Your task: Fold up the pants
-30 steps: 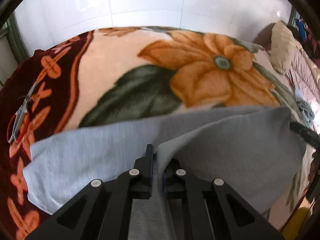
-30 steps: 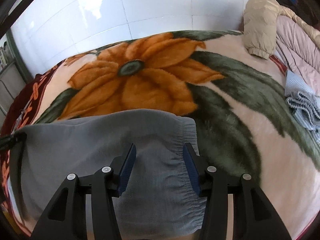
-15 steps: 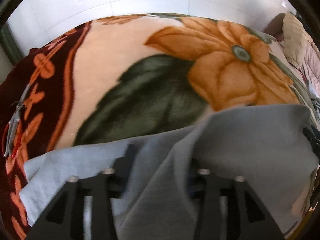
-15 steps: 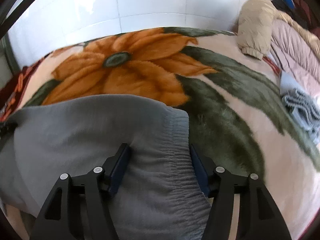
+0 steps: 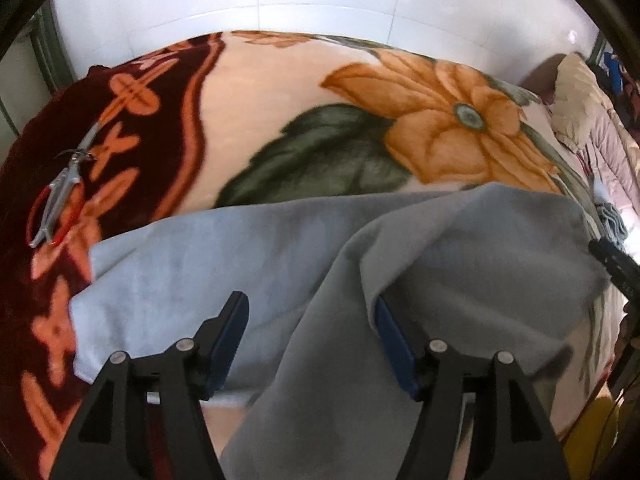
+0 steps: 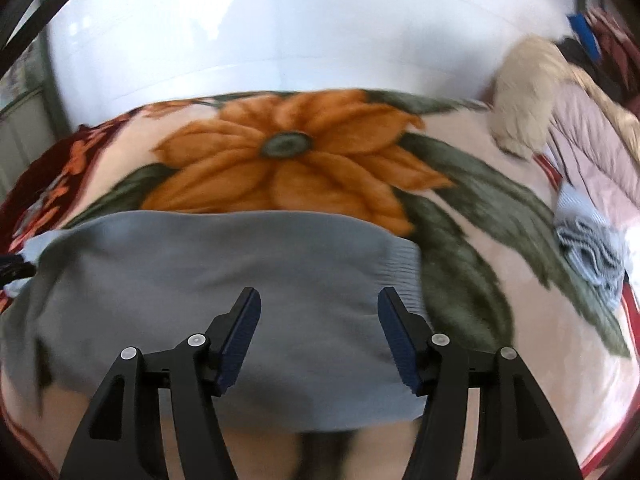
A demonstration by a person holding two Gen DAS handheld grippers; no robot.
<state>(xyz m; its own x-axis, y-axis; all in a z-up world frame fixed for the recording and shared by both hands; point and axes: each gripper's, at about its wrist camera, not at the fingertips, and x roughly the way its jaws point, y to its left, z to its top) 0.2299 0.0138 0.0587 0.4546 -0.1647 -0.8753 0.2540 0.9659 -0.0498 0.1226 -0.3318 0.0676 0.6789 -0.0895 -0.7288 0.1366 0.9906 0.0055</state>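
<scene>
Grey pants lie folded across the near part of a flower-print blanket. In the left wrist view a raised fold of the cloth runs between the fingers of my left gripper. Its jaws are opening, and the blue pads do not press on the fabric. In the right wrist view the pants end in an elastic waistband on the right. My right gripper hovers open just above the cloth near that waistband, with nothing gripped.
Scissors with red handles lie on the dark red border of the blanket at the left. A striped blue-grey garment and beige and pink jackets are piled at the right. A white tiled wall stands behind the bed.
My left gripper let go of the grey fold and opened wide, and it pulled back and shifted sideways. My right gripper widened and drew back a little from the waistband.
</scene>
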